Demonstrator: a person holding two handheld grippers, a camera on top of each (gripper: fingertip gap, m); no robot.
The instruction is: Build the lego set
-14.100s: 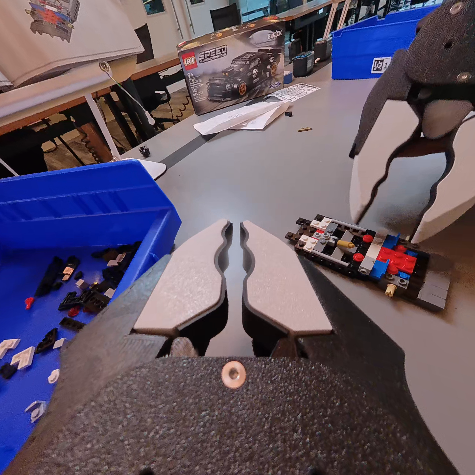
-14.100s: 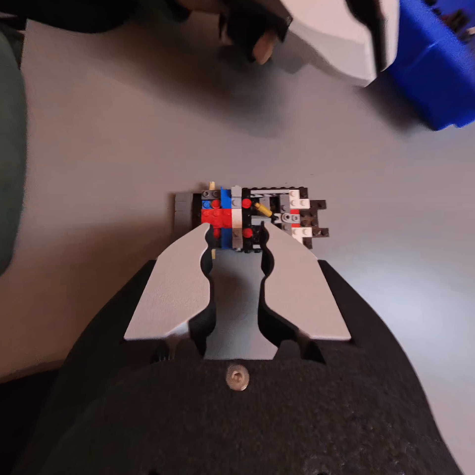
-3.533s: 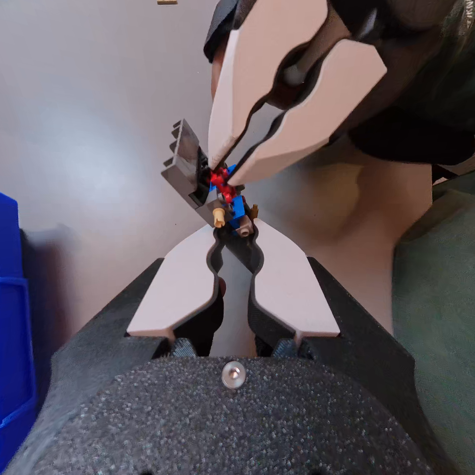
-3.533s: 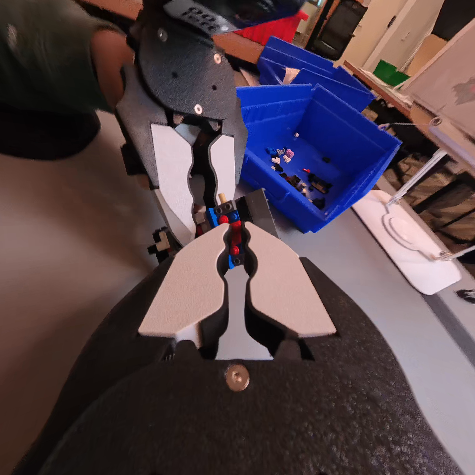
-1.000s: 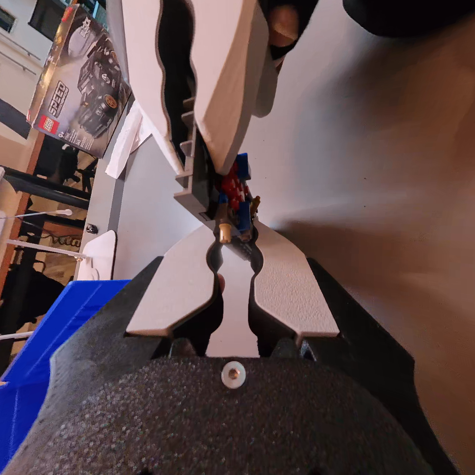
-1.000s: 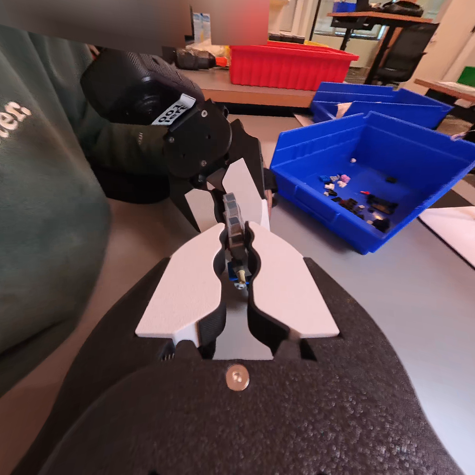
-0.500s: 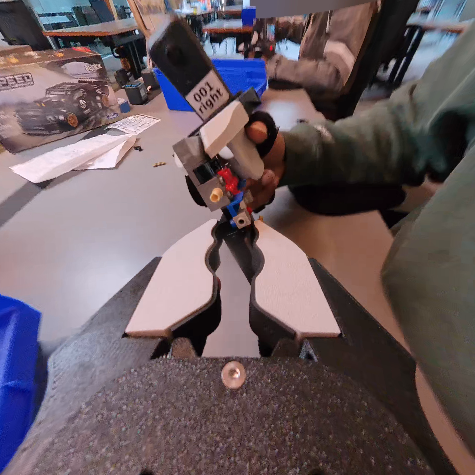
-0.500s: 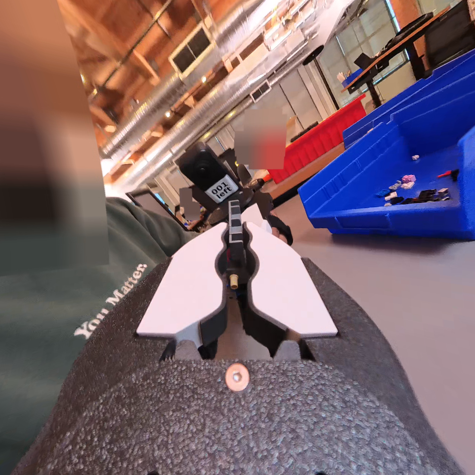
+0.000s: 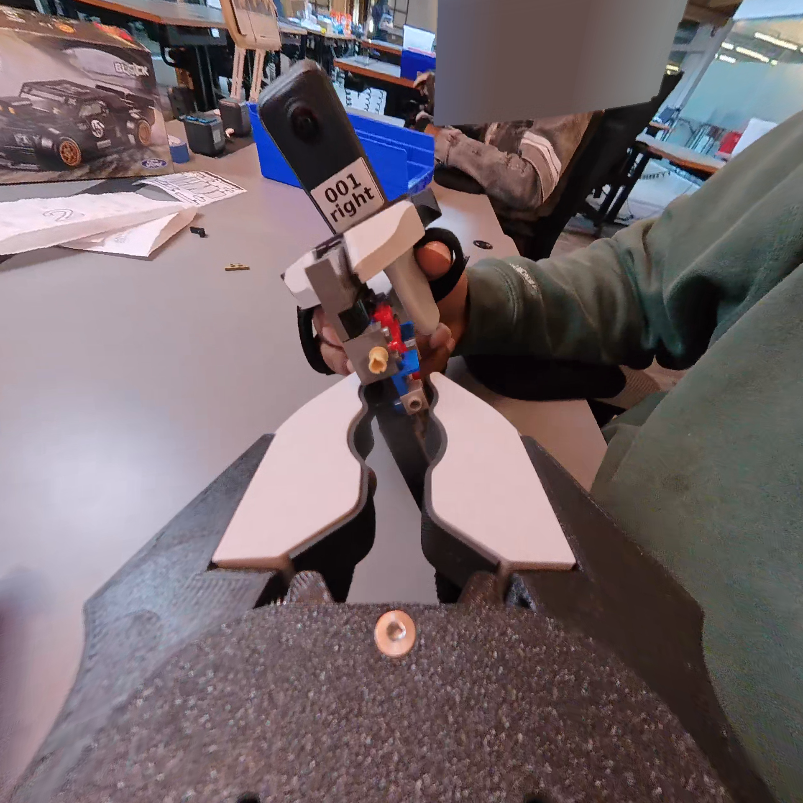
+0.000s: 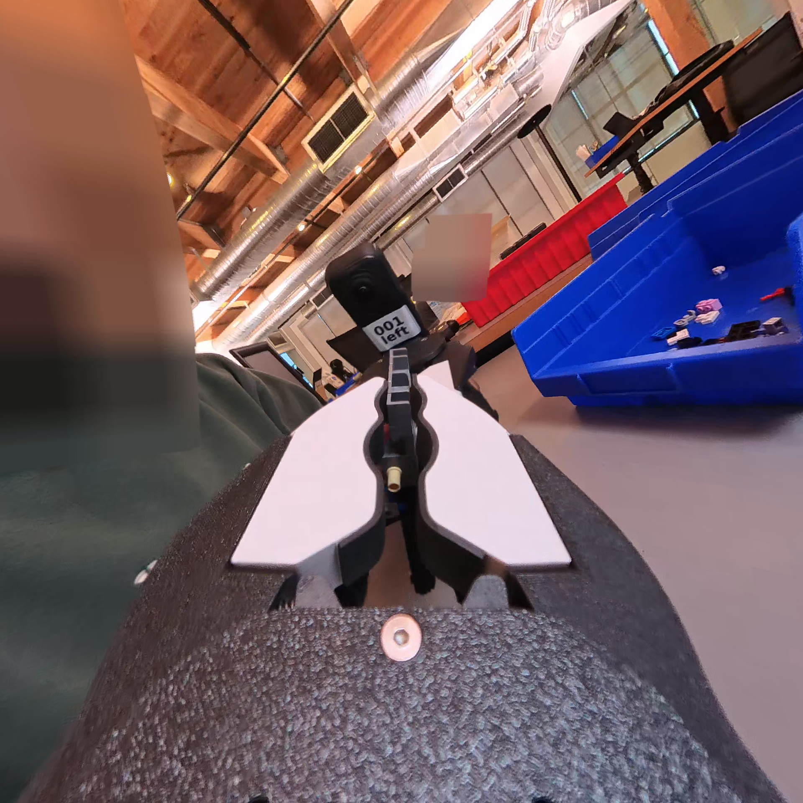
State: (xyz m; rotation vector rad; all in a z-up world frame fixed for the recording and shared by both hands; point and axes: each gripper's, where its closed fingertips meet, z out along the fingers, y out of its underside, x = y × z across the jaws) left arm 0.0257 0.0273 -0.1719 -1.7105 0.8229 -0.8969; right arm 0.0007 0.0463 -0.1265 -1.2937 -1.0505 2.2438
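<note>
brick car build [image 9: 382,347] is up in the air over the grey table [image 9: 130,347], held between your two claws. it is a flat, long plate of black, grey, red and blue bricks with a small tan peg sticking out of its side. your left gripper [image 9: 397,393] is clamped on the low end, and the black plate runs down between its white fingers [image 9: 304,473]. your right gripper [image 9: 347,265] is clamped on the top end, where the grey bricks are. so the long way of the build runs straight from one claw to the other, tipped a bit to the left at the top as the left camera sees it. the two claws point at each other and are very near, with just a short bit of build showing between them. in the right camera you see the brick car build [image 10: 397,434] edge-on, thin like a blade, pinched in your right gripper [image 10: 399,382], with the left claw's tips just past it. a blue bin [image 10: 652,347] with loose little bricks sits on the table off to that side. a car picture box [image 9: 78,95] and white paper bags [image 9: 87,221] lie far back on the table. your green sleeve [image 9: 586,304] reaches in from the side.
</note>
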